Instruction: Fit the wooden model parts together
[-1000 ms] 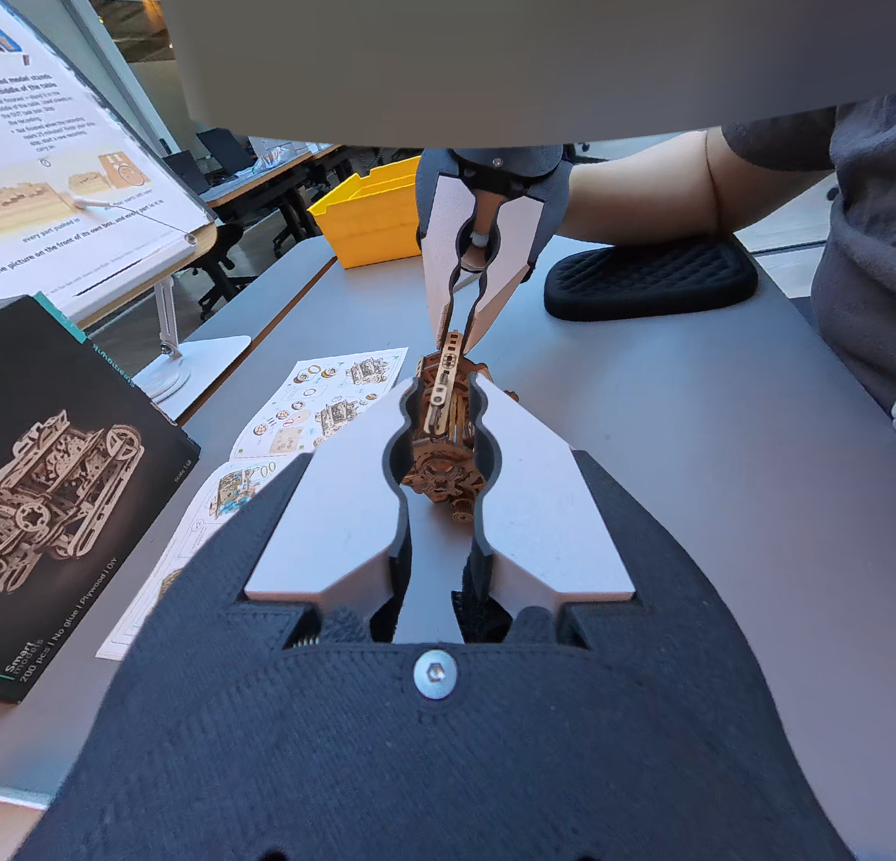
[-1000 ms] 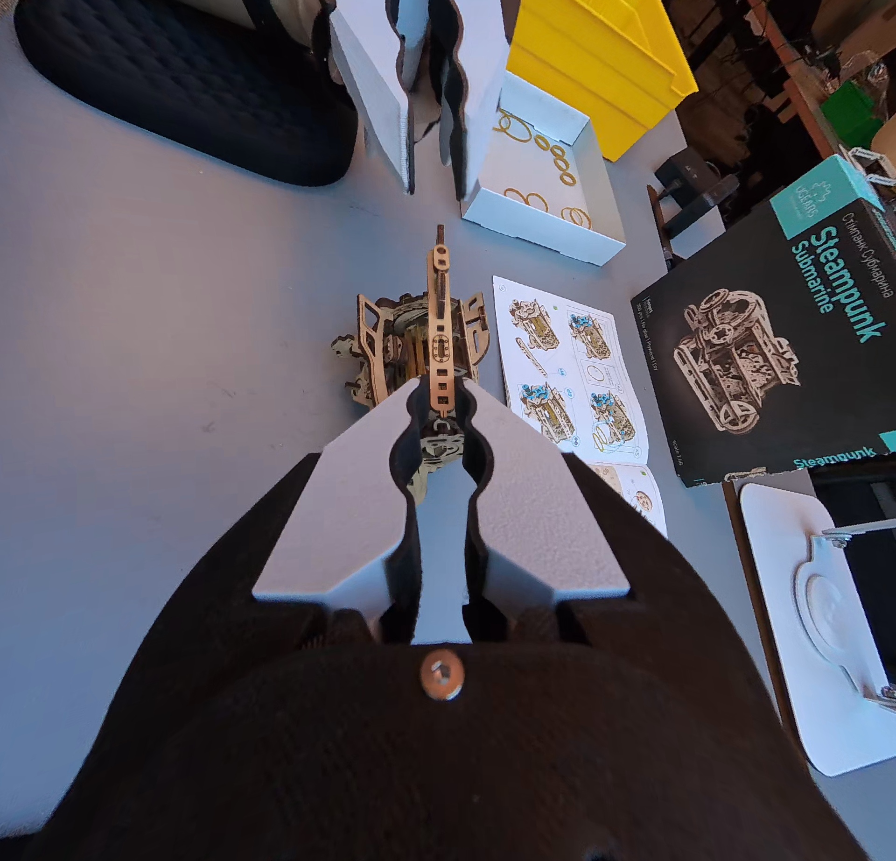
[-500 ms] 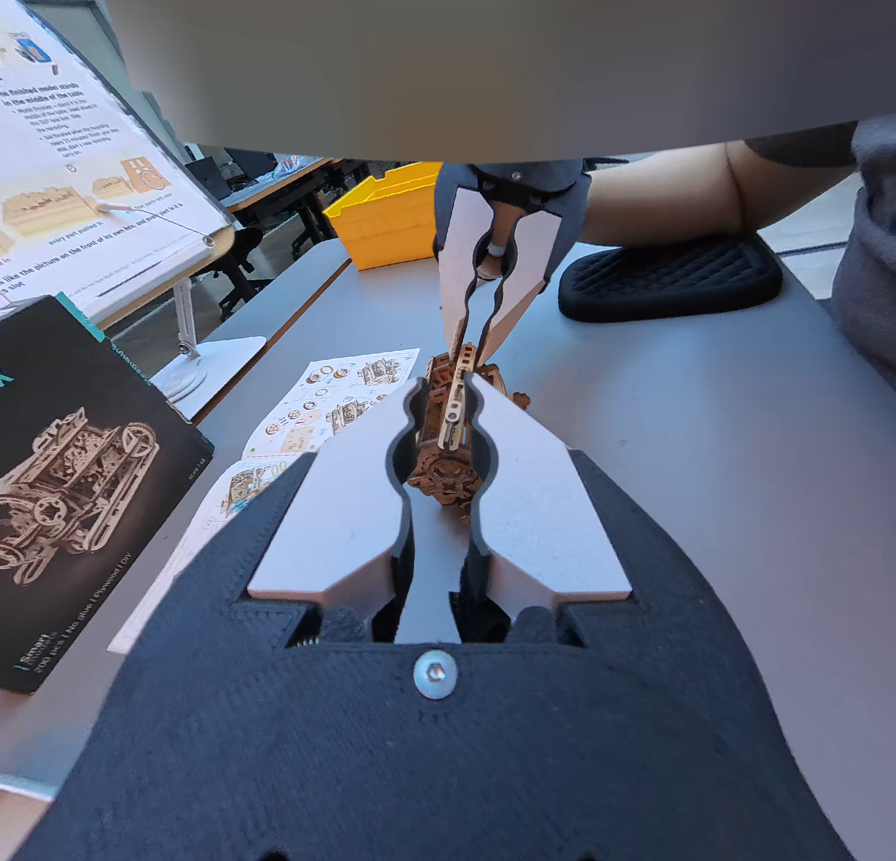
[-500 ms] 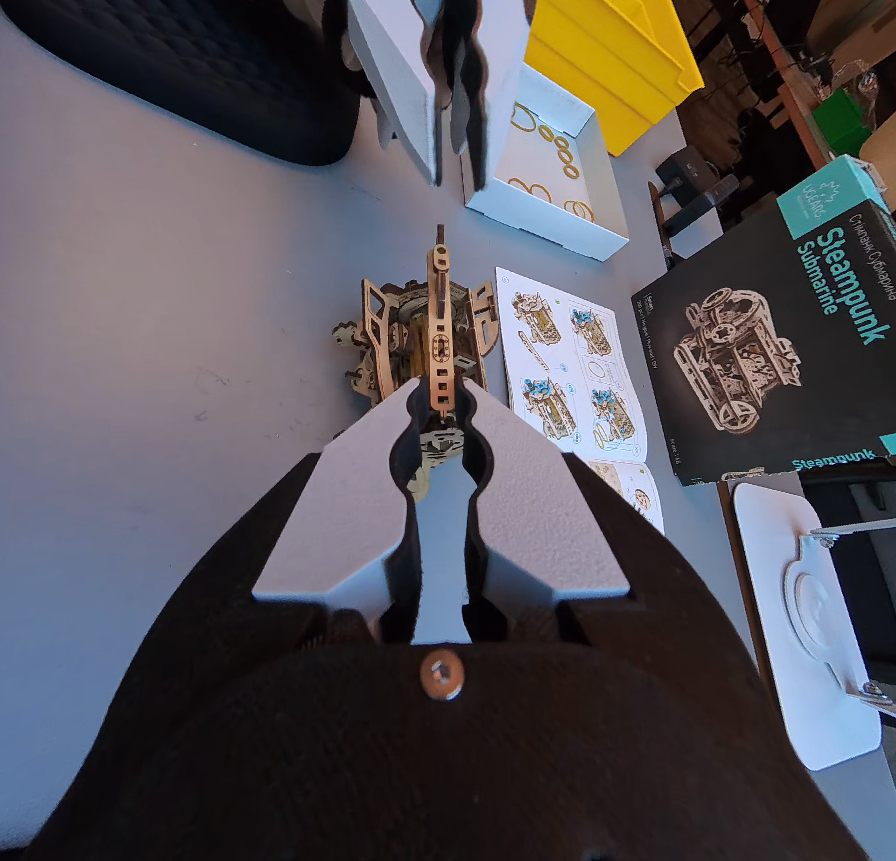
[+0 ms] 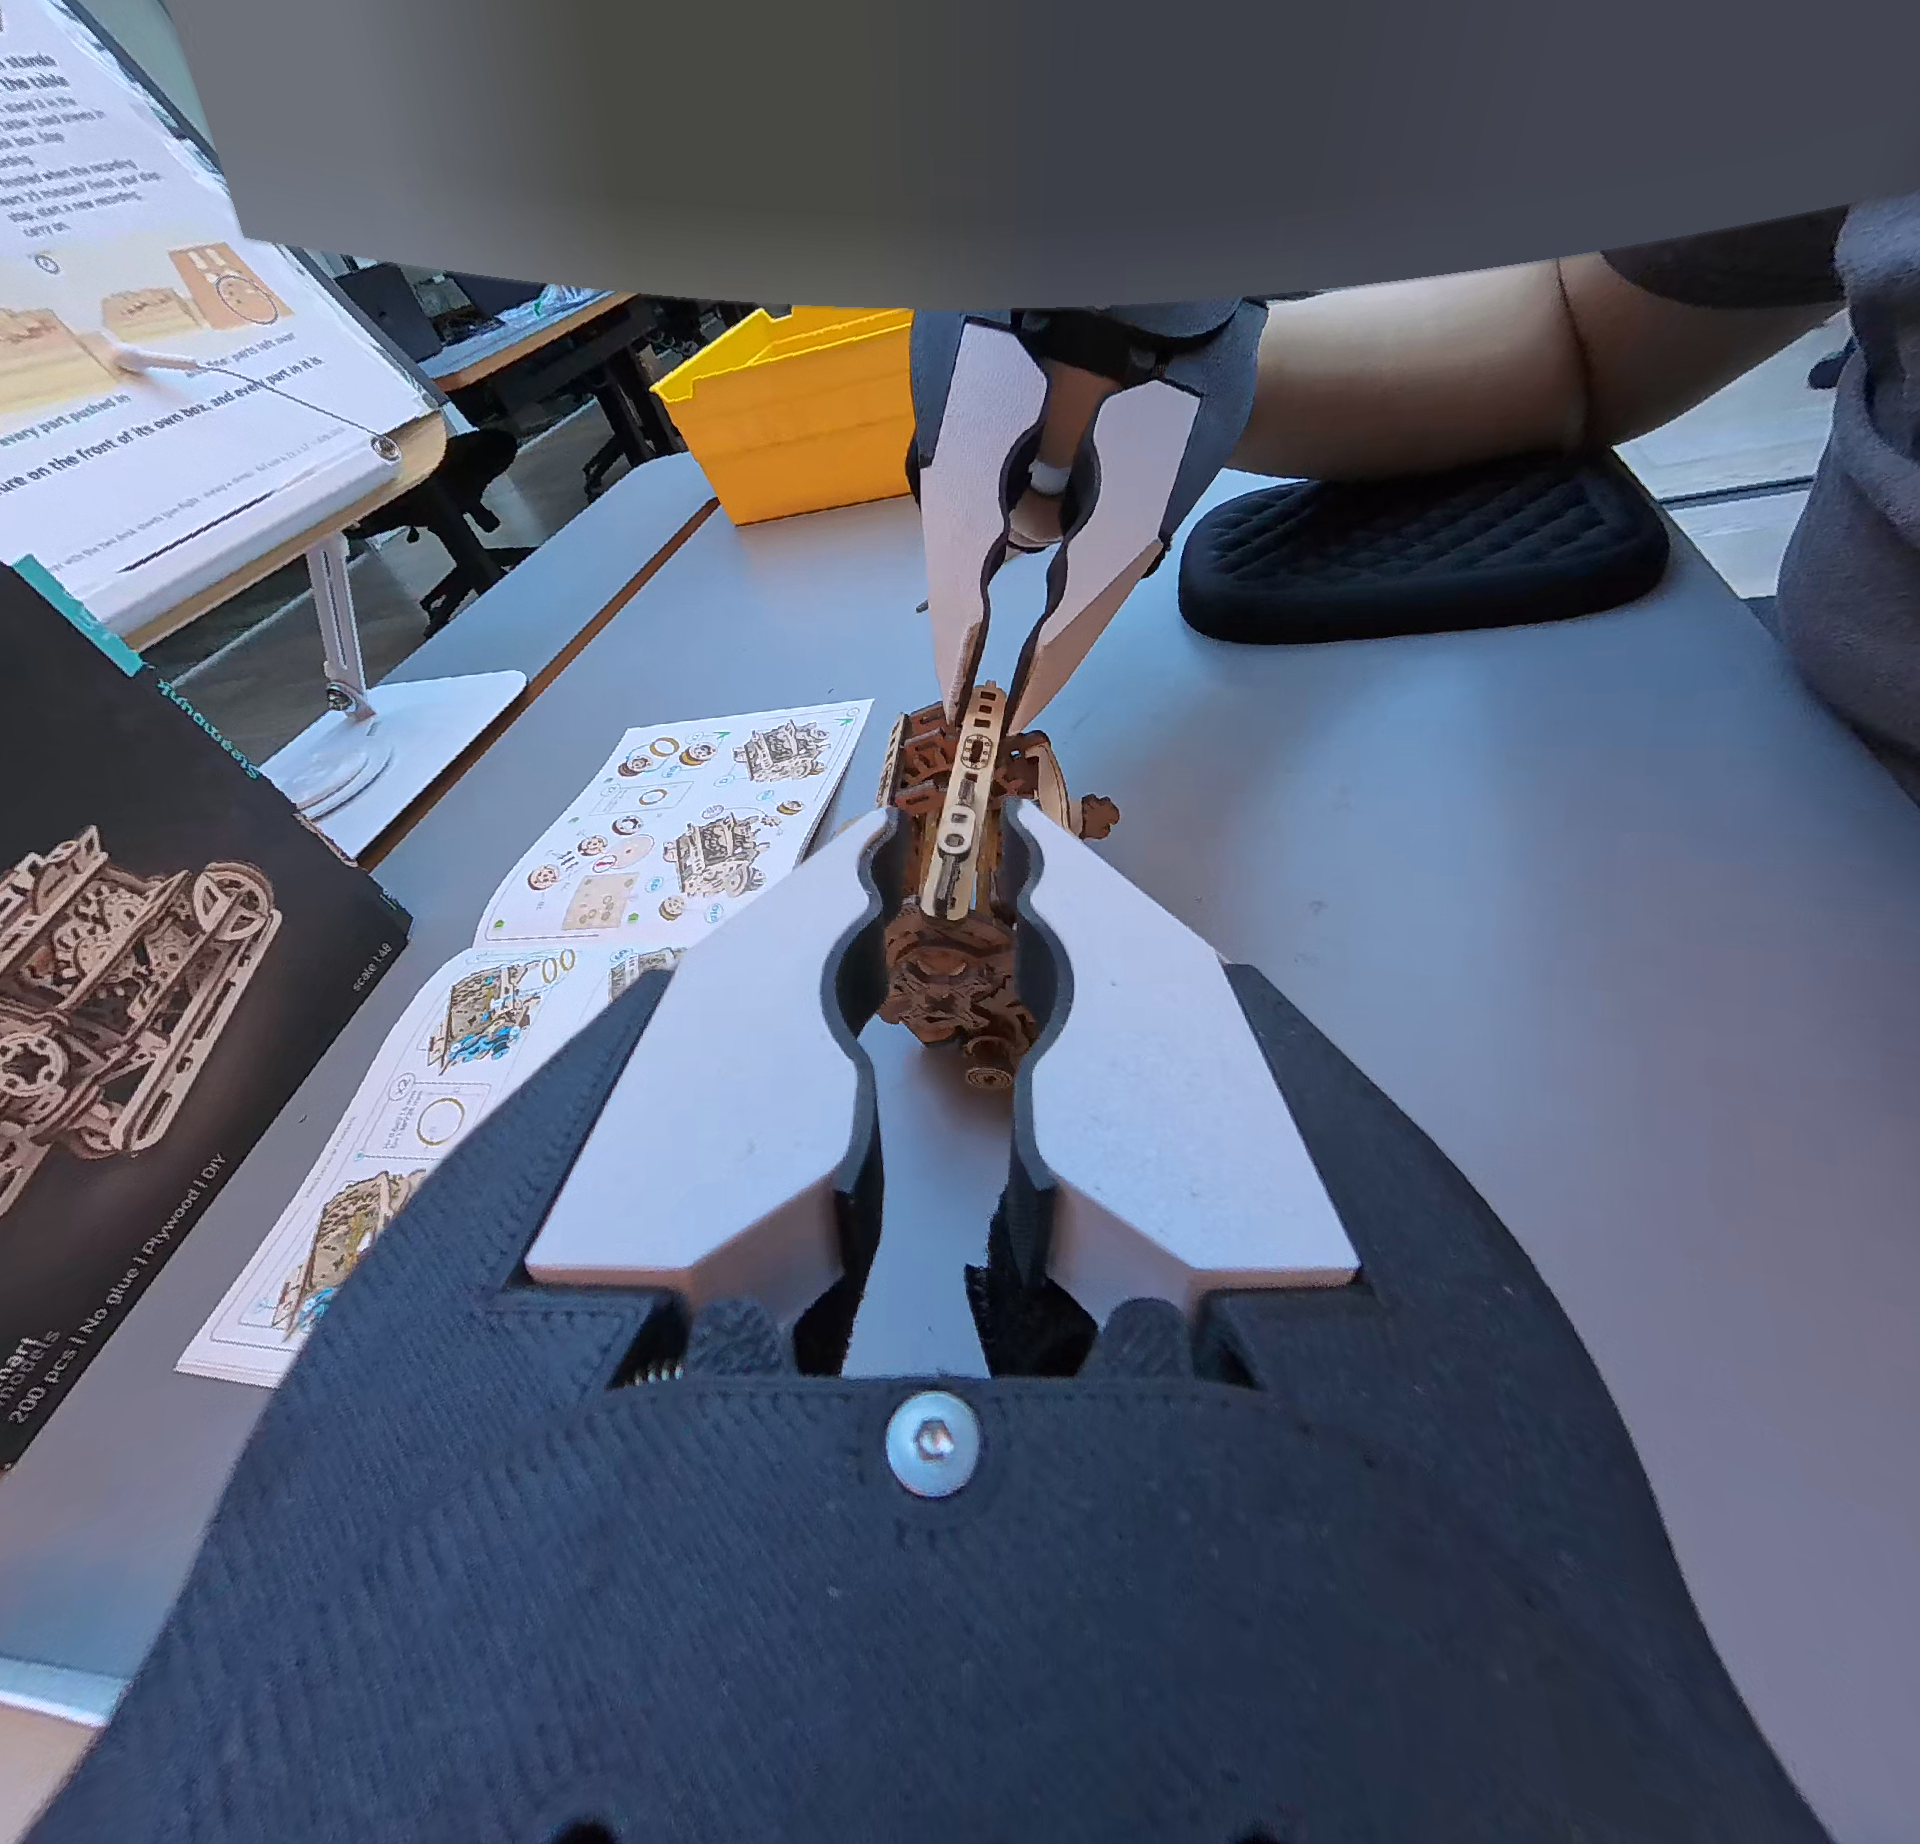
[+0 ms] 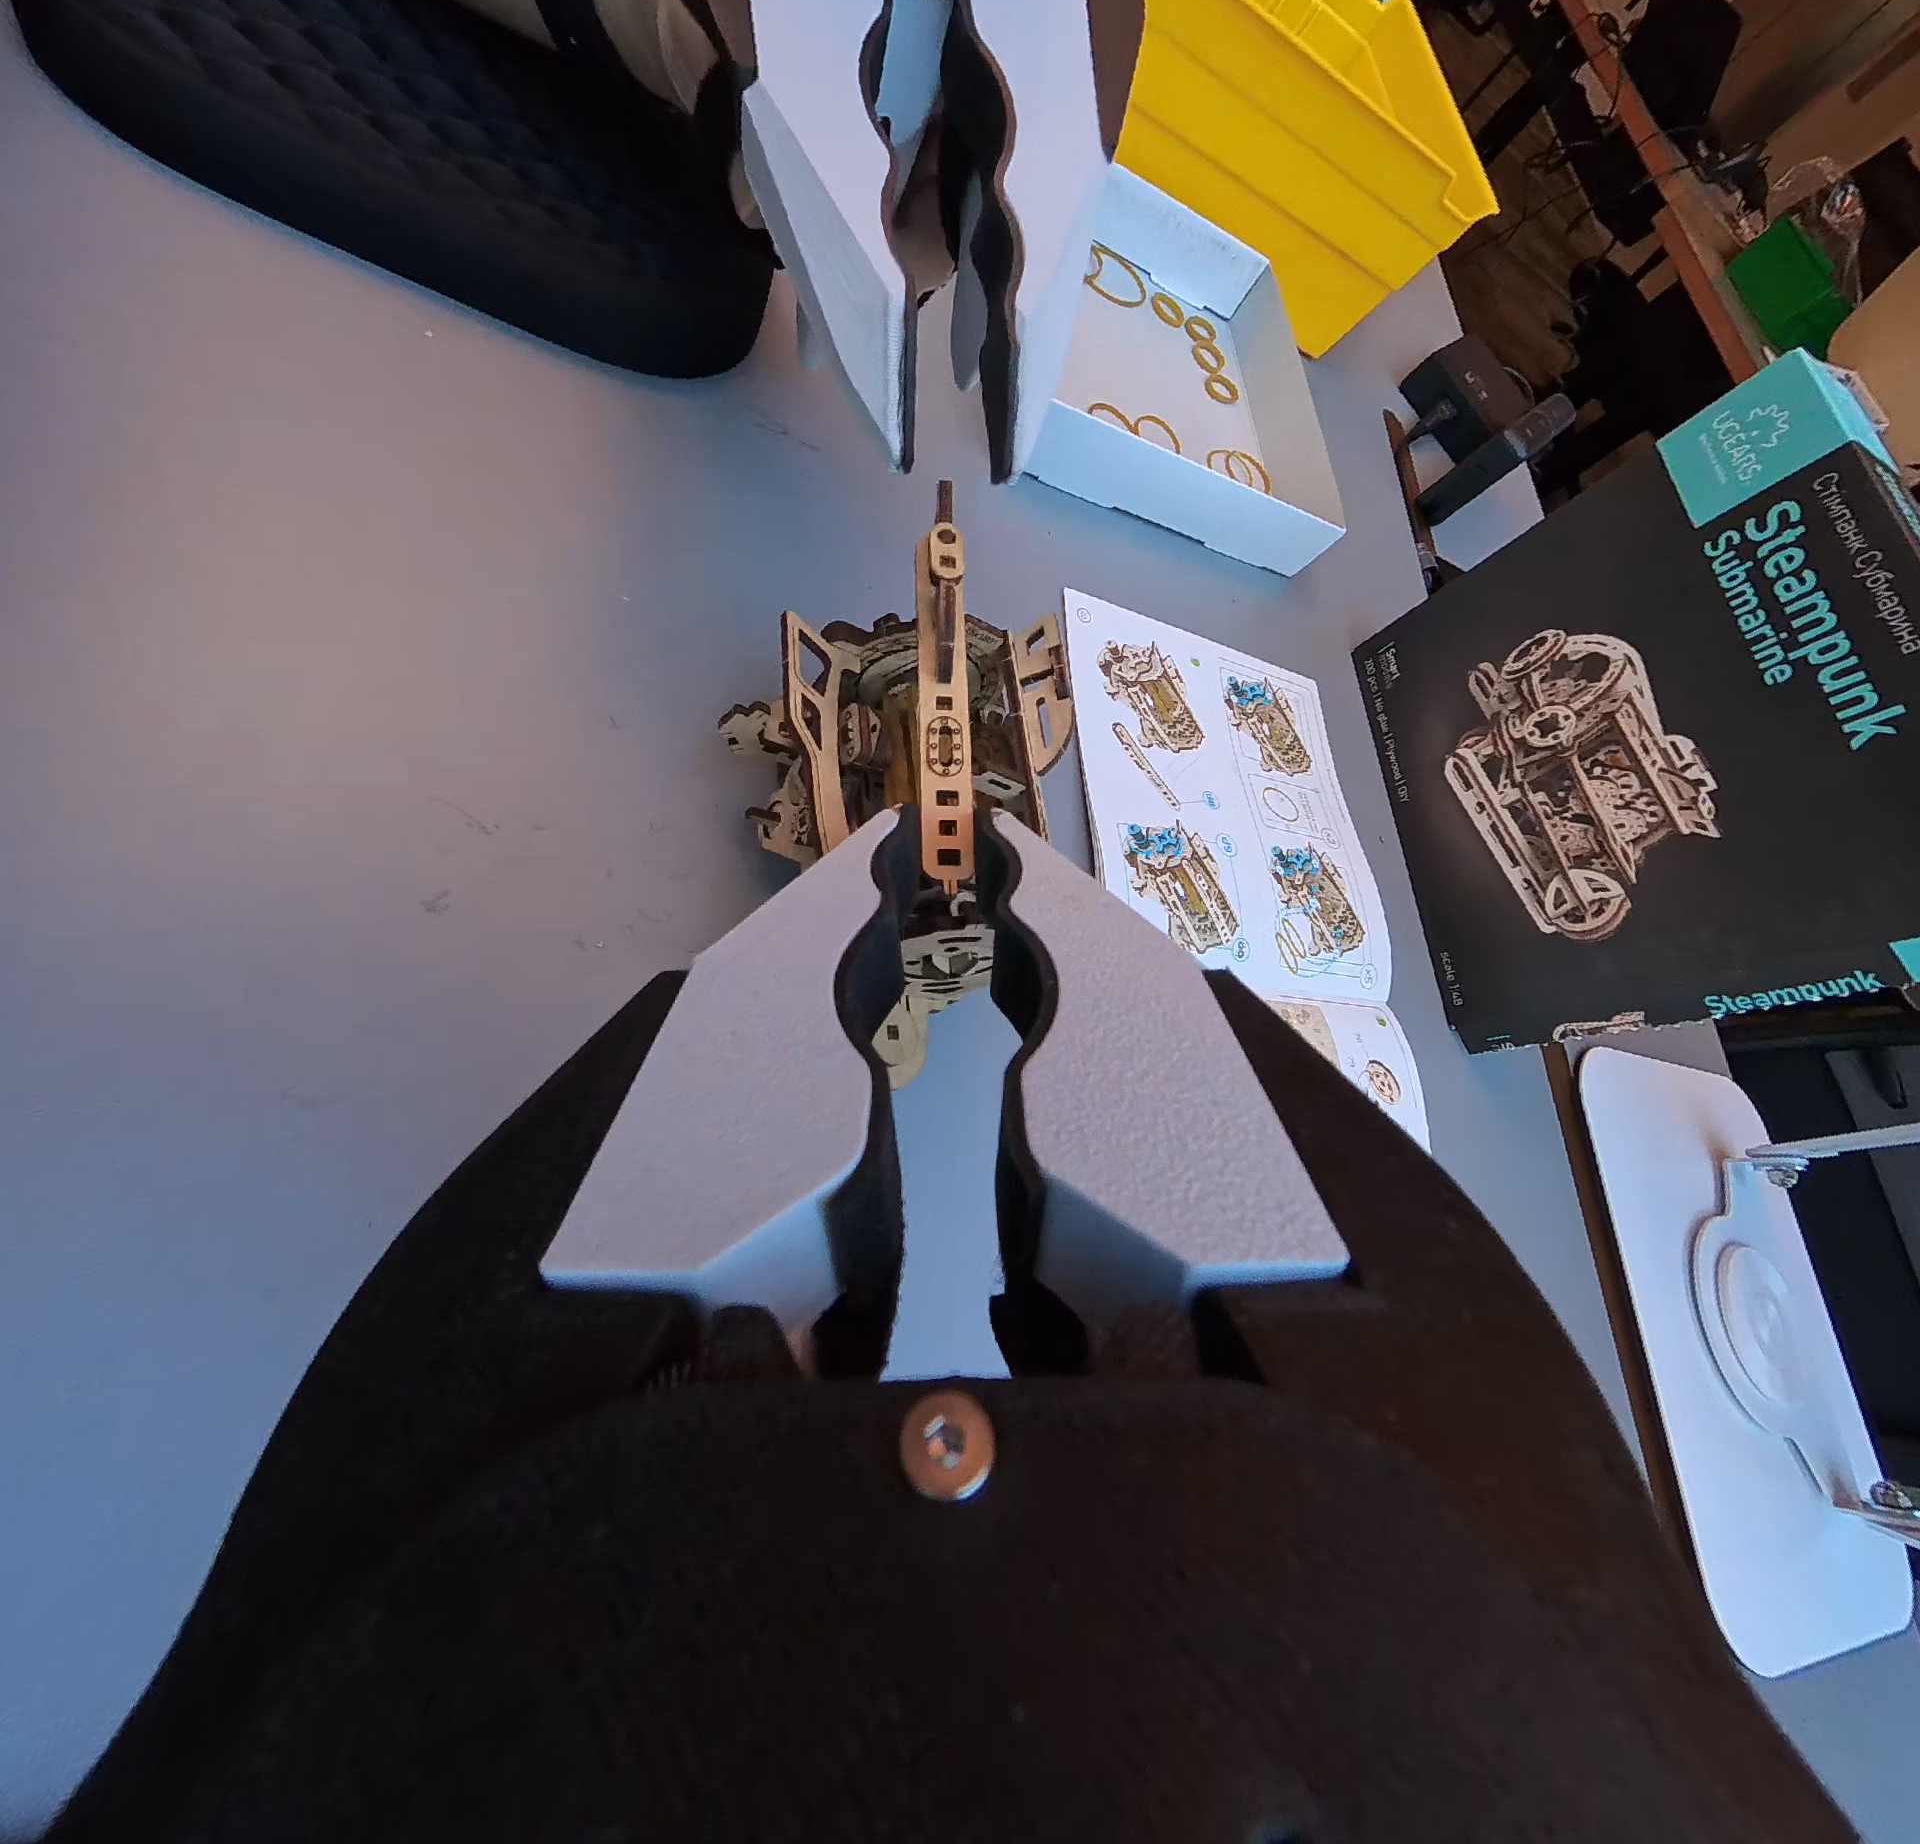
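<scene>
A half-built wooden model (image 5: 951, 973) stands on the grey table (image 5: 1455, 963); it also shows in the right wrist view (image 6: 831, 734). My right gripper (image 6: 945, 820) is shut on one end of a pale slotted wooden strip (image 6: 943, 714) and holds it slanted over the top of the model. In the left wrist view the right gripper (image 5: 992, 698) comes in from the far side with the strip (image 5: 961, 818). My left gripper (image 5: 948, 823) is open and empty, jaws a narrow gap apart. Its tips (image 6: 951, 469) sit just off the strip's free end.
An open instruction booklet (image 5: 675, 838) and a black model box (image 5: 135, 963) lie left of the model. A white tray (image 6: 1174, 506) of rubber bands and yellow bins (image 6: 1278, 132) stand behind. A black wrist pad (image 5: 1423, 547) bears a person's forearm (image 5: 1455, 371). A sheet stand (image 5: 416, 714) stands at the edge. The tips of one gripper are about 6 cm away from the tips of the other.
My left gripper has drawn closer to the free end of the strip. My right gripper keeps its hold on the strip over the model, which has not moved.
</scene>
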Demonstrator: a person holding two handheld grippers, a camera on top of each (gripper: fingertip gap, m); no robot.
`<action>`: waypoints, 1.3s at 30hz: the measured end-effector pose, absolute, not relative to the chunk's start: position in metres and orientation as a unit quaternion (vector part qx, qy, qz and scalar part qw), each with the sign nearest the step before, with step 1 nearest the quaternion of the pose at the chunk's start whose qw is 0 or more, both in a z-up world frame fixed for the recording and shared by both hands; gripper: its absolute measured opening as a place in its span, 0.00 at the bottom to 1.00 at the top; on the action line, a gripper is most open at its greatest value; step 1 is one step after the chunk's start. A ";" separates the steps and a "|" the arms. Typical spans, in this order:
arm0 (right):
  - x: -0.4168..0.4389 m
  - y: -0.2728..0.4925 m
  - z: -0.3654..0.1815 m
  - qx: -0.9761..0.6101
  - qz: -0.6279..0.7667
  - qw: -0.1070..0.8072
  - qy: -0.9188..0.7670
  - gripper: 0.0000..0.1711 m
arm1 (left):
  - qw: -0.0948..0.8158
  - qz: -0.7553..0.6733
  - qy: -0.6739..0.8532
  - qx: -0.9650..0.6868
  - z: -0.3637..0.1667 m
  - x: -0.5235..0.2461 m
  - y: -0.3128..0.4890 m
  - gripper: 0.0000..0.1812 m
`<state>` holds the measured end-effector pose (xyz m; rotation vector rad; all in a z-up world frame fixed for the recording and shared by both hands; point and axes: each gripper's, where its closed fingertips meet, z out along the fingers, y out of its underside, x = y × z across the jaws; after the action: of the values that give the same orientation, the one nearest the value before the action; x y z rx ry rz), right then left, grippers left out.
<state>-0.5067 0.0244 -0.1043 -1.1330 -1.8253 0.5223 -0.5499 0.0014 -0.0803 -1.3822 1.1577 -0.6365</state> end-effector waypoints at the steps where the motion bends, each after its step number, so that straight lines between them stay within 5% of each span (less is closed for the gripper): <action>1: -0.507 0.024 -0.104 -0.457 0.212 0.449 -0.738 0.05 | 0.574 -0.272 0.496 -0.592 -0.081 -0.549 0.001 0.09; 13: -0.506 0.024 -0.106 -0.456 0.213 0.447 -0.740 0.05 | 0.562 -0.258 0.503 -0.604 -0.091 -0.548 0.004 0.00; 18: -0.505 0.026 -0.107 -0.457 0.210 0.447 -0.740 0.05 | 0.573 -0.270 0.491 -0.599 -0.085 -0.549 0.004 0.07; 39: -0.505 0.027 -0.107 -0.447 0.193 0.459 -0.744 0.05 | 0.567 -0.260 0.495 -0.605 -0.090 -0.550 0.006 0.07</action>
<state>-0.5048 0.0273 -0.1066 -1.0998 -1.8311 0.4743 -0.5498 0.0063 -0.0898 -1.4229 1.1624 -0.6111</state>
